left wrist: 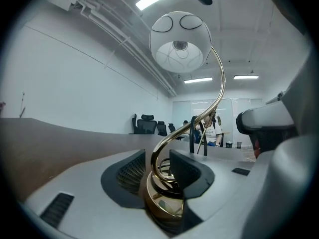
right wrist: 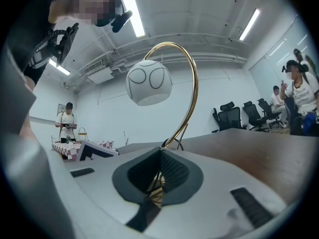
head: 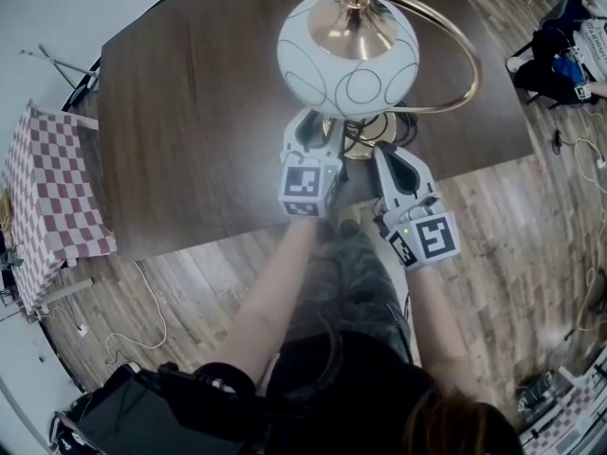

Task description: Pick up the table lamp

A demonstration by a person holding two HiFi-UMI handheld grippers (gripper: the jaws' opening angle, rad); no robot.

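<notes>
Currently I am holding both grippers at the near edge of the table [head: 190,112], each pointing almost level at the foot of the lamp [head: 347,55]. My left gripper [left wrist: 158,158] is standing with its jaws wide, and the brass base [left wrist: 162,203] is sitting between the pads at 12 o'clock, with a gap showing on both sides, so nothing is being pressed there yet. My right gripper [right wrist: 160,151] is keeping its jaws closed; a thin brass strand at the foot is showing between its pads, and I am reading that as a pinch. In the head view the base is lying at 11 o'clock from the right jaws, just beyond their tips. The stem [left wrist: 214,98] is rising upright from the base, then arcing out toward 3 o'clock and back over to the white shade [right wrist: 148,82], which is hanging above both grippers. The left jaws are the ones placed to close, across the upright axis.
</notes>
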